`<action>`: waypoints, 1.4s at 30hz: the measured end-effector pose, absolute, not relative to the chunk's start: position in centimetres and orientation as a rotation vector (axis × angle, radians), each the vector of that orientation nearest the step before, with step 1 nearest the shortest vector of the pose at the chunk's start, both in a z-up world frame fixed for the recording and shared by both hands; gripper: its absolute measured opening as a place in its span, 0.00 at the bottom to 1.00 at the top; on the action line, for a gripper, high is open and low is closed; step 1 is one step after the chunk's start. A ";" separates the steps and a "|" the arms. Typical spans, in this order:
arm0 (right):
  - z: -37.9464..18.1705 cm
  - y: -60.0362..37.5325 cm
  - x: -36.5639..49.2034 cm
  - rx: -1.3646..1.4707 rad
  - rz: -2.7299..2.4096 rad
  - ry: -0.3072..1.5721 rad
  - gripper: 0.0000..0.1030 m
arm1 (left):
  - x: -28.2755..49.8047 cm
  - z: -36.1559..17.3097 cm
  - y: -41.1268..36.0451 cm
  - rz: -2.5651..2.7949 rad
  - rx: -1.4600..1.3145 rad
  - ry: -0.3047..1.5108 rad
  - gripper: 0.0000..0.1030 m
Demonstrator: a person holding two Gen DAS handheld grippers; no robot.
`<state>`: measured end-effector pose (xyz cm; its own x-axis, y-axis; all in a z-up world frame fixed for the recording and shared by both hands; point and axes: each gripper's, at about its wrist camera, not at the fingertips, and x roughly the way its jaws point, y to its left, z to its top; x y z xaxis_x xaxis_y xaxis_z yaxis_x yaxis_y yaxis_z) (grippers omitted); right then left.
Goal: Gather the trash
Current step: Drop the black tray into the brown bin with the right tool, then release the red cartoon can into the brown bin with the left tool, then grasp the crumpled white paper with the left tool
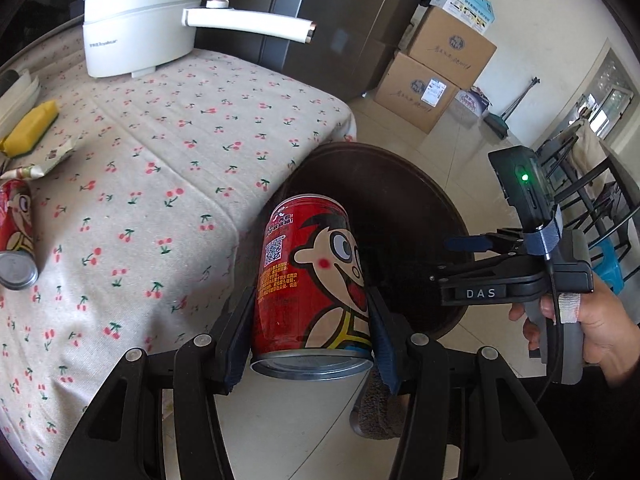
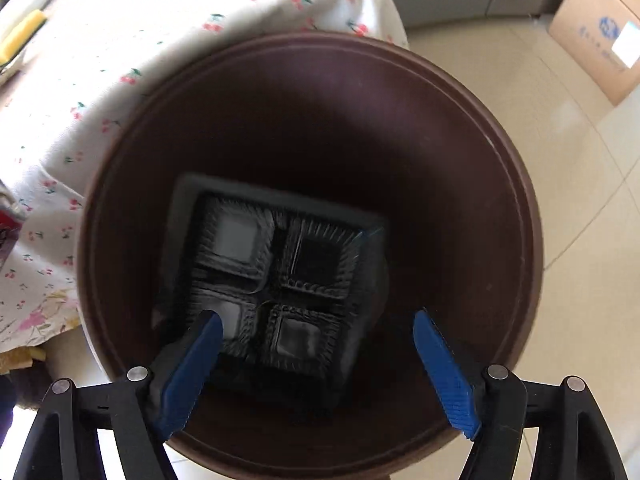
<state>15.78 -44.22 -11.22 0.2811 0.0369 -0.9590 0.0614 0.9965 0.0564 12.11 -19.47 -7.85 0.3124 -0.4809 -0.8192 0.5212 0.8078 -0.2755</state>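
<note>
My left gripper [image 1: 310, 320] is shut on a red drink can [image 1: 312, 280] with a cartoon face, held off the table edge in front of the dark brown trash bin [image 1: 400, 200]. My right gripper [image 2: 318, 340] is open and empty, held over the bin [image 2: 500, 168]. A black plastic tray with four compartments [image 2: 276, 280] lies inside the bin. In the left wrist view the right gripper [image 1: 472, 246] shows at the right in a hand. A second red can [image 1: 16, 236] lies on the table at the far left.
The table [image 1: 168, 184] has a cherry-print cloth. On it are a white electric pot [image 1: 140, 20], a yellow sponge [image 1: 32, 126] and a crumpled wrapper [image 1: 44, 160]. Cardboard boxes [image 1: 436, 72] and dark chairs [image 1: 592, 192] stand on the tiled floor.
</note>
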 end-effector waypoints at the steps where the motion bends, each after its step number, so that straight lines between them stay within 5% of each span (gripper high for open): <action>1: -11.0 -44.8 15.6 0.110 -0.020 1.283 0.80 | 12.1 -8.1 -20.0 -0.667 0.048 1.067 0.53; 13: -8.5 -49.1 12.8 0.190 -0.100 1.225 0.82 | 13.0 -10.4 -24.8 -0.763 0.069 1.056 0.54; 15: -9.0 -49.5 12.5 0.197 -0.108 1.216 0.82 | 13.5 -10.4 -24.8 -0.816 0.012 1.033 0.59; 17: -8.7 -49.3 12.8 0.199 -0.109 1.209 0.82 | 13.9 -10.1 -24.6 -0.794 -0.007 1.016 0.80; 18: -8.4 -49.0 12.8 0.199 -0.111 1.205 0.82 | 13.9 -9.8 -24.4 -0.780 -0.006 1.006 0.82; 42: -6.5 -42.0 14.7 0.124 -0.018 1.122 0.83 | 14.6 -5.9 -11.8 -0.450 0.041 1.003 0.92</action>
